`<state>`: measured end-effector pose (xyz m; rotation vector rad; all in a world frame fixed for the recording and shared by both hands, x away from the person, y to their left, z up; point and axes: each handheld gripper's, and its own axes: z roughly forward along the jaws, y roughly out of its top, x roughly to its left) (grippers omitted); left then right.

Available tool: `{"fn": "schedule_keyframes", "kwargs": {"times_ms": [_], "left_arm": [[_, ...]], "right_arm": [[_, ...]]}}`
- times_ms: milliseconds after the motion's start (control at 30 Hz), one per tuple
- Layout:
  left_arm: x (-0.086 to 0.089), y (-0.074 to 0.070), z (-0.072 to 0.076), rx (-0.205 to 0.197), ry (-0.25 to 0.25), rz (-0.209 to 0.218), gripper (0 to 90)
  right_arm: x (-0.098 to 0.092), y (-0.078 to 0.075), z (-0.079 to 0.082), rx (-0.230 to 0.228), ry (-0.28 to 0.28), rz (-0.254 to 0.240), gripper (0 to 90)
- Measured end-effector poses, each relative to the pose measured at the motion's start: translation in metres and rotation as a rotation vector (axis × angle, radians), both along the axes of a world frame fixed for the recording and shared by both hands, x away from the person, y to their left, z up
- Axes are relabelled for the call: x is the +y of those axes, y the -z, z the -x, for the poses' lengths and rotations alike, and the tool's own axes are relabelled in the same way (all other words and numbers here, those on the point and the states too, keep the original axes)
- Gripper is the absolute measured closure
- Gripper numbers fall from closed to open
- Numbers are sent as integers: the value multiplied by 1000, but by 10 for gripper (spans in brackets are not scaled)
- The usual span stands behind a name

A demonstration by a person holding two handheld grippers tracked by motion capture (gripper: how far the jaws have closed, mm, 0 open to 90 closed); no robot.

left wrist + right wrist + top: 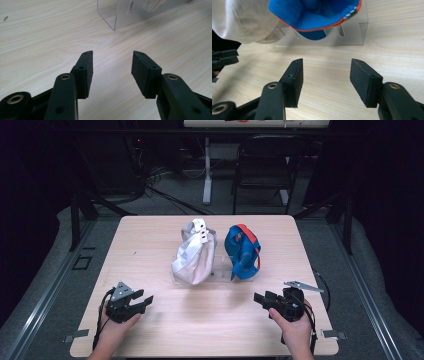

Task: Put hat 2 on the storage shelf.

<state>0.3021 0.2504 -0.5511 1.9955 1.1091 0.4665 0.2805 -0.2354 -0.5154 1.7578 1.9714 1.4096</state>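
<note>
Right gripper view alone shows blue cap's (312,15) inner lining.

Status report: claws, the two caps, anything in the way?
Both claws, left and right, open, empty. White cap, blue cap on clear stand. Path clear.

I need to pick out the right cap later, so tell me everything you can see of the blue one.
The blue cap is soft cloth with orange trim along its edge and an orange strap on top. It hangs brim-down on a clear plastic stand at mid-table, right of a white cap. Neither gripper touches it.
</note>
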Motion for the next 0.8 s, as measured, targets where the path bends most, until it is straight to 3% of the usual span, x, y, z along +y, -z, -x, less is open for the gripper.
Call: {"fn": "schedule_keyframes", "kwargs": {"times_ms": [100, 233, 333, 533, 800], "left_arm": [[0, 1, -1, 2, 5, 0, 524], [-1, 1, -1, 6, 11, -3, 524], [-1, 2, -1, 9, 7, 1, 524], [-2, 2, -1, 18, 14, -5, 525], [-6, 6, -2, 14, 29, -11, 525]], "right_arm": [[-1, 10, 1, 1, 21, -19, 447], [-2, 23, 3, -5, 58, 1, 452], [-1, 30, 2, -6, 68, -13, 452], [3, 35, 1, 13, 47, -8, 452], [14, 39, 0, 10, -5, 67, 463]]}}
